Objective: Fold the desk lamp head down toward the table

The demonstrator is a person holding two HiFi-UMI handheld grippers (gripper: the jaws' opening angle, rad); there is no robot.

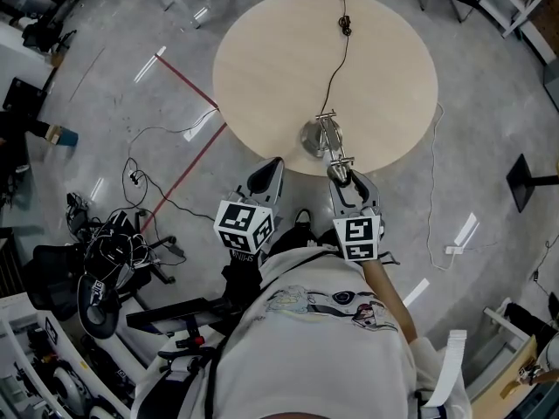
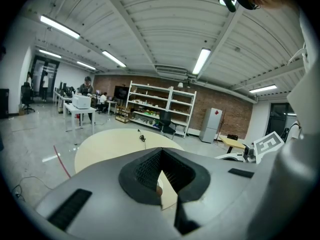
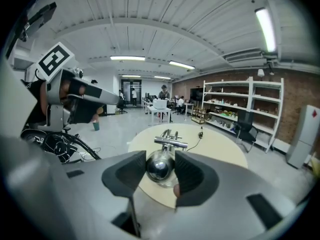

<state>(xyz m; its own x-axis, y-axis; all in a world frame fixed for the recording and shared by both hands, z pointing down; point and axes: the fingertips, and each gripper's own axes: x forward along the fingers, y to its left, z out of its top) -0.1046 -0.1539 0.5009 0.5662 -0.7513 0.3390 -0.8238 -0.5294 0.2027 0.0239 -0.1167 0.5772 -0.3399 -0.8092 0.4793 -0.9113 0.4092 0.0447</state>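
The desk lamp (image 1: 325, 136) stands at the 6 o'clock edge of the round table (image 1: 262, 59). Its chrome head (image 3: 160, 167) is raised off the table and tilted toward the person. The right gripper (image 1: 341, 175) has its fingers (image 3: 192, 176) closed against both sides of that head. A cable (image 1: 336, 72) runs from the lamp toward 12 o'clock. The left gripper (image 1: 265, 180) hovers at about 8 o'clock from the lamp, off the table's edge. Its fingers (image 2: 140, 174) are slightly parted, with nothing between them.

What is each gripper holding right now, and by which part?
The right gripper is closed on the chrome desk lamp, gripping its shiny round head from both sides. The left gripper holds nothing; its jaws are apart.
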